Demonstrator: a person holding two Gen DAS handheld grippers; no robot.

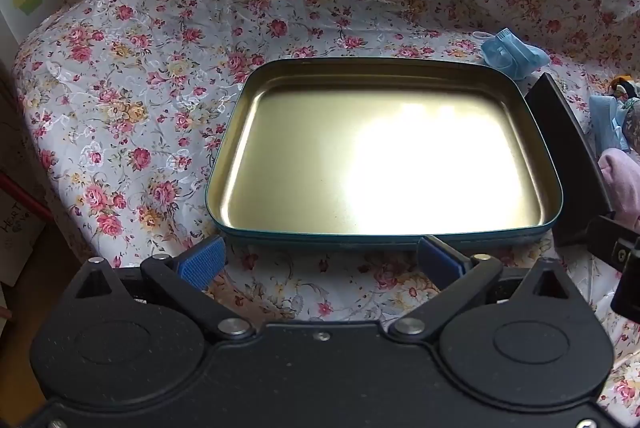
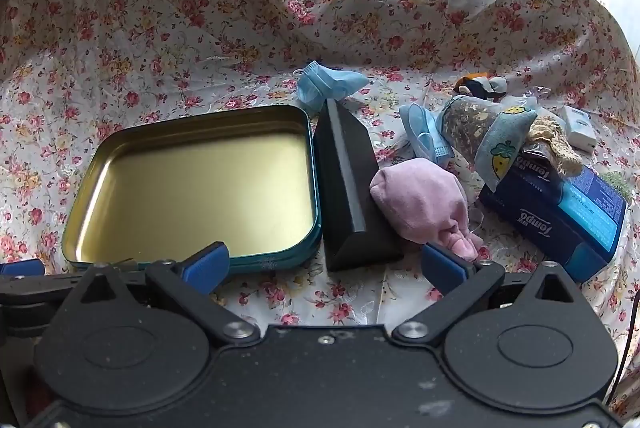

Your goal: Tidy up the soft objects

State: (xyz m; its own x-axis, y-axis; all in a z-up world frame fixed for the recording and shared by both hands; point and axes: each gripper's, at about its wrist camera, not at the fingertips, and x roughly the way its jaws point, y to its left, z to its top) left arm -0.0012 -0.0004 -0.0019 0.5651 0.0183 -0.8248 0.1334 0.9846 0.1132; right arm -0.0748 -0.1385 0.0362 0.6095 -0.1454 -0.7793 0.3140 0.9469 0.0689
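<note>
A thin floral cloth [image 1: 132, 99] with a slight sheen is spread, creased, over the worktop. The tin tray [image 1: 232, 131] is made of metal: its inside is glossy and gold-toned, with hard glare reflected in the left wrist view, and its outer rim is painted teal. The black wedge [image 2: 348, 183] is seen as smooth and matt, probably plastic. The pink pouch [image 2: 416, 199] looks like soft, velvety fabric. The blue face mask [image 2: 332, 83] appears to be pleated non-woven material. The tissue pack [image 2: 560, 220] is wrapped in glossy printed film. The tongs' fingertips [image 2: 206, 266] are faced with ribbed blue pads on matt black plastic.
</note>
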